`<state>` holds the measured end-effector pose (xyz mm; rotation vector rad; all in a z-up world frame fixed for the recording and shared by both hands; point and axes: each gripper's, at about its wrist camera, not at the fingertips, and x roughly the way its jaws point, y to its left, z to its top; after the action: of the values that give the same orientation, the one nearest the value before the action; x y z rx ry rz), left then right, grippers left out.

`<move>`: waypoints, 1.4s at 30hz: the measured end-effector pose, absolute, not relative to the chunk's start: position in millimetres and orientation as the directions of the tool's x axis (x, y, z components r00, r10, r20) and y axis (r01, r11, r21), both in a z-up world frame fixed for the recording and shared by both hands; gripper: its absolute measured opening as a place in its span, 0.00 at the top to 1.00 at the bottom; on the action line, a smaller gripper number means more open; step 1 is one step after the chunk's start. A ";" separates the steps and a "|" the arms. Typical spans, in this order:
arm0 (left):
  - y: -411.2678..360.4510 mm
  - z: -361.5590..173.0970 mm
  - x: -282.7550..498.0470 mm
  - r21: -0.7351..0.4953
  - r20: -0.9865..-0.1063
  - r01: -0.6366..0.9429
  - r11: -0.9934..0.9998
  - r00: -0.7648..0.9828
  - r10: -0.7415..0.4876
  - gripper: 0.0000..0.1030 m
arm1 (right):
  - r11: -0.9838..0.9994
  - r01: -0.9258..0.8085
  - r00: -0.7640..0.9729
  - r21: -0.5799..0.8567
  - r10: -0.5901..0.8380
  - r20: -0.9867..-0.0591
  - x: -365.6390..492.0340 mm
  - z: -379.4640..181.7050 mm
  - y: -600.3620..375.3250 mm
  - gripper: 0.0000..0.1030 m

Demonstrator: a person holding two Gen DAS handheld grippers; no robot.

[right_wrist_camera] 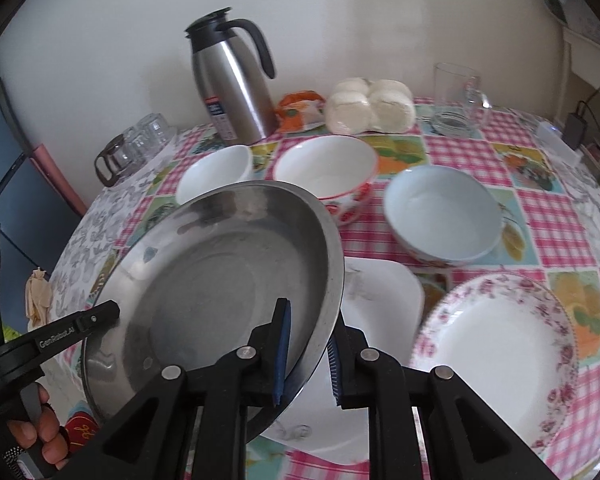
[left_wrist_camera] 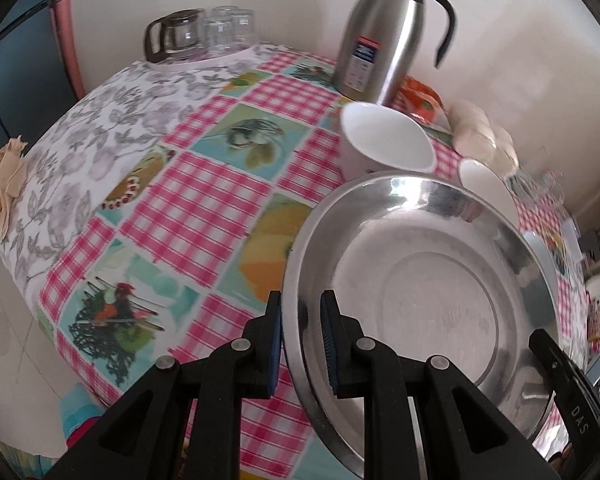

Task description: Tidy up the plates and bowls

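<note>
I have the steel plate [left_wrist_camera: 420, 280] clamped from both sides; my left gripper [left_wrist_camera: 300, 344] is narrowed onto its left rim, one blue pad inside the dish and one outside; my right gripper [right_wrist_camera: 310, 350] pinches the opposite rim the same way, and its jaws show close together around the metal edge. The plate hangs tilted above the checked tablecloth [left_wrist_camera: 204, 200], over a white square plate [right_wrist_camera: 384, 300]; a floral-rimmed plate [right_wrist_camera: 496, 352] lies just to the right of that. Beyond the steel plate I see three bowls: a small white bowl [right_wrist_camera: 214, 178], a red-patterned bowl [right_wrist_camera: 328, 172], a pale blue bowl [right_wrist_camera: 442, 210]; a steel thermos jug [right_wrist_camera: 232, 84] stands behind them near the wall.
</note>
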<state>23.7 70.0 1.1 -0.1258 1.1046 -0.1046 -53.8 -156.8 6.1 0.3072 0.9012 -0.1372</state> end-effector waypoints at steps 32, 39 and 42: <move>13.0 -26.0 12.0 -0.091 -0.944 0.150 0.985 0.303 -0.134 0.81 | 0.941 0.331 0.424 0.071 -0.081 -0.902 -74.5 -37.2 -198.3 0.79; 11.0 -30.0 12.8 -0.083 -0.950 0.166 0.983 0.284 -0.128 0.81 | 0.937 0.342 0.418 0.073 -0.083 -0.905 -74.6 -38.7 -199.2 0.79; 10.6 -32.8 13.1 -0.084 -0.955 0.168 0.982 0.269 -0.128 0.81 | 0.936 0.345 0.417 0.074 -0.082 -0.905 -74.1 -38.4 -199.0 0.79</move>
<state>13.1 10.6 -32.8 0.0362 1.2830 -0.1996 -74.1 -199.0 -38.4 0.2657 1.1123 -0.2718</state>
